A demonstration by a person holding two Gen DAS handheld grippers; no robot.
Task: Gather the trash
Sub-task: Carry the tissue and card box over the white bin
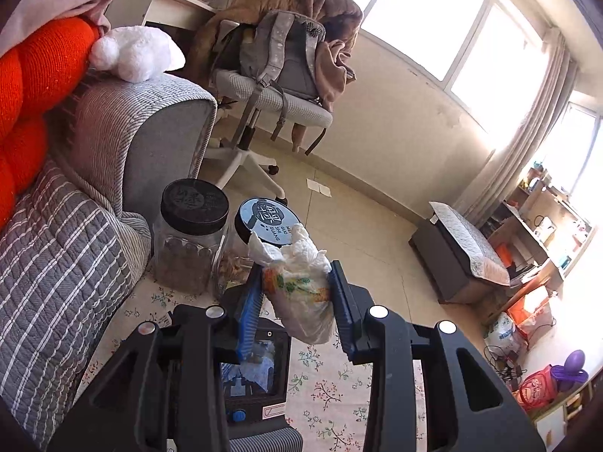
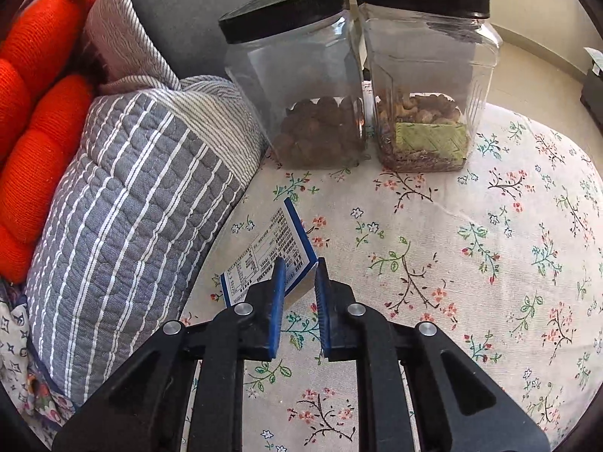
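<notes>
A floral-cloth bench (image 2: 471, 226) beside a sofa is seen. A wad of wrapper and tissue trash (image 1: 297, 282) is clenched in the left hand-held gripper (image 1: 297, 286). A blue-edged card (image 2: 267, 260), at 12 o'clock of the parted right hand-held gripper (image 2: 298, 275), is probably left to collect.

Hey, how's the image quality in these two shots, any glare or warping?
Left wrist view: window blown out white, walls and floor bend from the fisheye, the bag in the left gripper is sharp. Right wrist view: even light, faint reflections on the jars, dark rounded corners.
</notes>
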